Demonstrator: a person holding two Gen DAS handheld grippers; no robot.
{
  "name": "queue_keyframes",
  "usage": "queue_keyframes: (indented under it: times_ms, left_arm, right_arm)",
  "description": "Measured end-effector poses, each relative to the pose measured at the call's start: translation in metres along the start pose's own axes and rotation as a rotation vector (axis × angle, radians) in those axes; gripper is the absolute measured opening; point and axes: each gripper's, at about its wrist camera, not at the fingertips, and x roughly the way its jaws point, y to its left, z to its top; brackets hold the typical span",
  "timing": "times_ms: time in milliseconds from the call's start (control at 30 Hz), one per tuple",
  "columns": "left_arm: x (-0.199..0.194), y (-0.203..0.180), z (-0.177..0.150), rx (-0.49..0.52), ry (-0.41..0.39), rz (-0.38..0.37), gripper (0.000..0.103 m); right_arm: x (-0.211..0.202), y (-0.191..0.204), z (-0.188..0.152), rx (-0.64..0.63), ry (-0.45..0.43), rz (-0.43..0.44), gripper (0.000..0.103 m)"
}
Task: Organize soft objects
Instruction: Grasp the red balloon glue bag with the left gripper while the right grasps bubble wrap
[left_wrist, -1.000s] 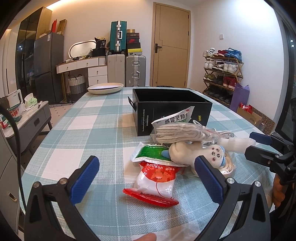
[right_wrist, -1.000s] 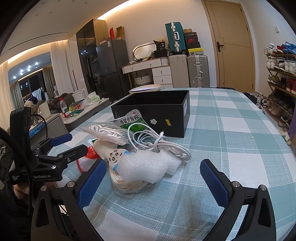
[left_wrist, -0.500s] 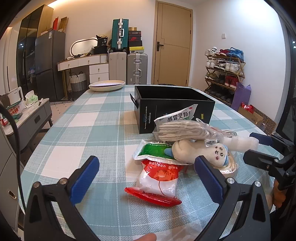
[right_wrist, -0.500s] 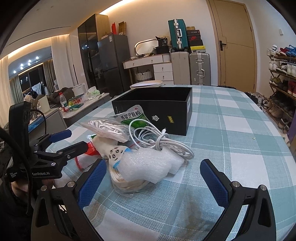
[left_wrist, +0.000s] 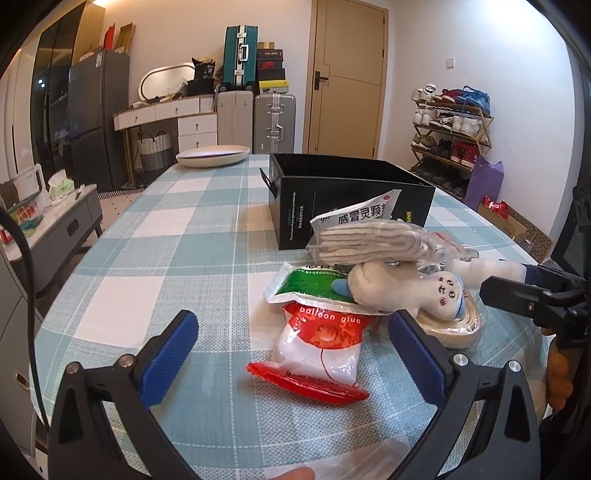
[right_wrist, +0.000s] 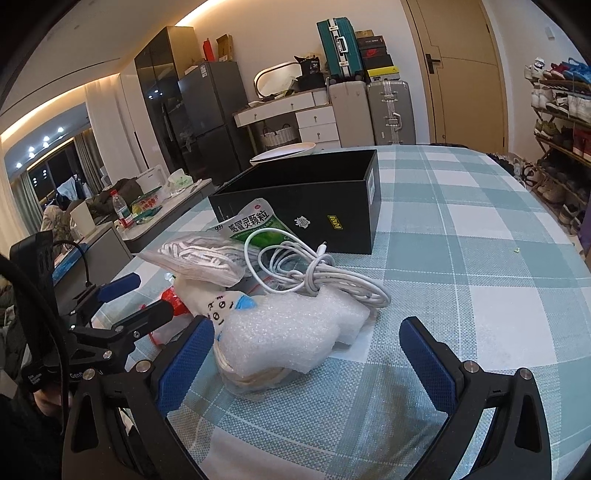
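A pile of soft items lies on the checked table in front of an open black box (left_wrist: 351, 199). The pile has a red and white balloon glue bag (left_wrist: 321, 350), a green medicine packet (left_wrist: 306, 284), a bag of grey cloth (left_wrist: 376, 243), a cream plush doll (left_wrist: 406, 288), a white cable (right_wrist: 310, 273) and a bubble wrap piece (right_wrist: 288, 332). My left gripper (left_wrist: 291, 354) is open, with the glue bag between its fingers. My right gripper (right_wrist: 306, 354) is open around the bubble wrap; it also shows in the left wrist view (left_wrist: 532, 284).
The black box also shows in the right wrist view (right_wrist: 314, 199). A white oval plate (left_wrist: 213, 155) sits at the table's far end. A low cabinet (left_wrist: 48, 221) stands left of the table and a shoe rack (left_wrist: 454, 136) stands by the right wall.
Both grippers have moved forward a little toward the pile, which looks larger and closer. The pile has not moved. Both grippers stay open.
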Motion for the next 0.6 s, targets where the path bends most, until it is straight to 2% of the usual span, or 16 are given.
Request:
queue_keyframes:
  times_ms: [167,233,300,333,467,600]
  left_arm:
    - [0.003,0.002,0.000,-0.014,0.026,-0.034,0.101]
    - [0.003,0.000,0.000,-0.008,0.029,-0.047,0.095]
    - [0.004,-0.002,-0.001,0.003,0.033,-0.049,0.083]
    - [0.005,-0.003,-0.002,0.010,0.040,-0.050,0.081]
    - [0.008,-0.007,-0.004,0.023,0.071,-0.072,0.058]
    - [0.007,-0.008,-0.006,0.029,0.081,-0.092,0.051]
  right_arm:
    - [0.004,0.000,0.000,0.003,0.016,0.003,0.090]
    - [0.004,-0.001,0.000,0.006,0.019,0.005,0.088]
    - [0.005,-0.002,0.001,0.010,0.020,0.011,0.088]
    - [0.004,-0.002,0.001,0.012,0.021,0.011,0.088]
    - [0.006,-0.004,0.001,0.022,0.027,0.015,0.086]
    - [0.009,-0.006,0.001,0.035,0.036,0.023,0.079]
